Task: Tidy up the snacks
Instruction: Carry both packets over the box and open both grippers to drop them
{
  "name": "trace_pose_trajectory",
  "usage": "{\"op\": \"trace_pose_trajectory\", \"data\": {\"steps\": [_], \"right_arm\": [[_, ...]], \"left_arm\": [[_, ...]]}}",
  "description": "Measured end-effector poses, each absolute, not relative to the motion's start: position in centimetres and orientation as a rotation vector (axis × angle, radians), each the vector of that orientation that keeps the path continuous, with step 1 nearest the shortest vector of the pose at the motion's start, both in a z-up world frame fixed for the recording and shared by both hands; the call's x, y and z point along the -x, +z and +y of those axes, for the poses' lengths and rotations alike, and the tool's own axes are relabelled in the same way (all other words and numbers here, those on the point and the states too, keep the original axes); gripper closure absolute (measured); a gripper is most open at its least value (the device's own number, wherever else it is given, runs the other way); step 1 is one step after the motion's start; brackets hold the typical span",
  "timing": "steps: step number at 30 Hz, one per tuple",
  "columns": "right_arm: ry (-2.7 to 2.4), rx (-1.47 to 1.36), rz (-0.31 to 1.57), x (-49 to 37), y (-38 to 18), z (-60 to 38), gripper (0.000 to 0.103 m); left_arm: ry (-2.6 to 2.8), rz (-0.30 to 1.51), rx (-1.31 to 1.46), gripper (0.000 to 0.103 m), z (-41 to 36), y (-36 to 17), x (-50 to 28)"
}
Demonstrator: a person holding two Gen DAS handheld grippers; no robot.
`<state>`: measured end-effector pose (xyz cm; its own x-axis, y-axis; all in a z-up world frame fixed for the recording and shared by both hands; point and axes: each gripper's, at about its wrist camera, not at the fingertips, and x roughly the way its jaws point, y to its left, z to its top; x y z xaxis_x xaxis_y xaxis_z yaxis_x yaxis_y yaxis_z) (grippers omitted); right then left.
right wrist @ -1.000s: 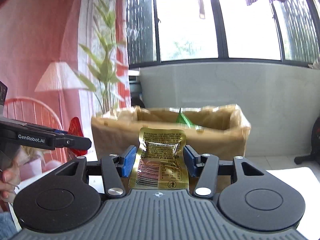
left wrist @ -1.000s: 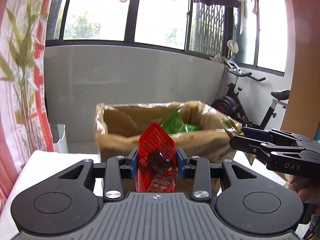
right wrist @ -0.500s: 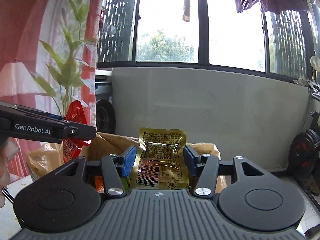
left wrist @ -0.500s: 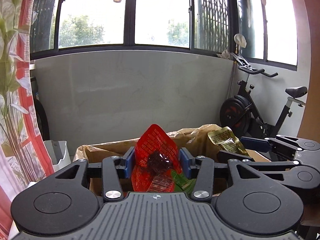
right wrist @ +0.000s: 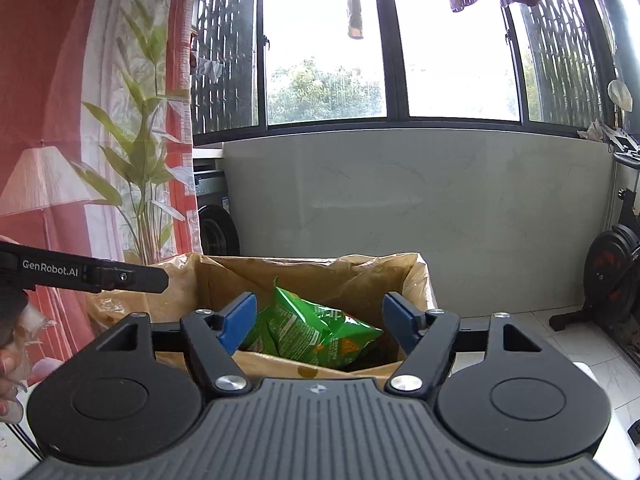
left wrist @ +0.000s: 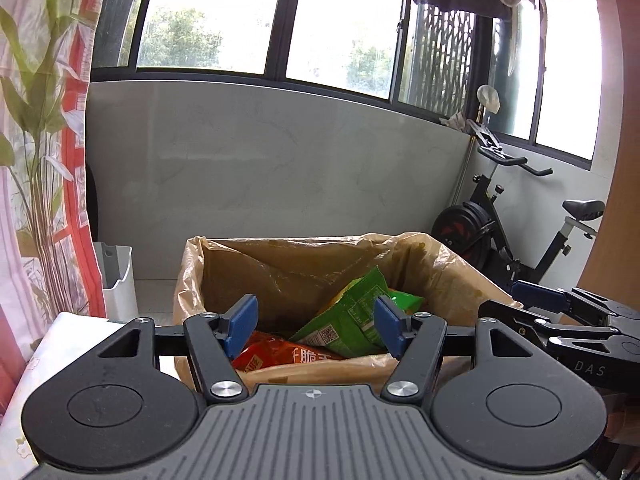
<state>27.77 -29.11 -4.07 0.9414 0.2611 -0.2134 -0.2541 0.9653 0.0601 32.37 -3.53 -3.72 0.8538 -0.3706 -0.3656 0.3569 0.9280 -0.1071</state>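
Observation:
A cardboard box lined with a tan plastic bag [left wrist: 280,264] [right wrist: 320,276] stands right in front of both grippers. Inside it lie a green snack bag [left wrist: 352,320] [right wrist: 308,332] and an orange-red snack bag [left wrist: 280,354]. My left gripper [left wrist: 316,324] hovers over the box's near rim, its jaws opening with nothing between the blue pads. My right gripper [right wrist: 320,324] hangs over the near rim too, jaws opening and empty. The red packet and the gold packet held earlier are out of sight. In the left wrist view the right gripper [left wrist: 560,320] shows at the right edge.
A white bin [left wrist: 118,280] stands left of the box by a red-and-white curtain [left wrist: 48,200]. An exercise bike [left wrist: 520,232] is at the back right. A person's hand [right wrist: 12,344] holds the left gripper's body [right wrist: 80,272] at the left edge of the right wrist view. A white table edge [left wrist: 48,344] lies below left.
Both grippers went from closed on a packet to open: the red packet has left the left jaws and the gold packet the right jaws. Both moved in over the box.

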Motion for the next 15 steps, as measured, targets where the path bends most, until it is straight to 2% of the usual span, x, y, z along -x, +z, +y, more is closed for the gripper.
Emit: {"op": "trace_pose_trajectory", "data": {"steps": [8, 15], "right_arm": [[0.278, -0.054, 0.184, -23.2, -6.5, -28.7, 0.030], [0.279, -0.052, 0.220, -21.2, -9.7, -28.0, 0.030]], "left_arm": [[-0.389, 0.382, -0.001, 0.032, -1.4, -6.1, -26.9], [-0.360, 0.506, 0.037, 0.032, -0.6, -10.2, -26.3]]}}
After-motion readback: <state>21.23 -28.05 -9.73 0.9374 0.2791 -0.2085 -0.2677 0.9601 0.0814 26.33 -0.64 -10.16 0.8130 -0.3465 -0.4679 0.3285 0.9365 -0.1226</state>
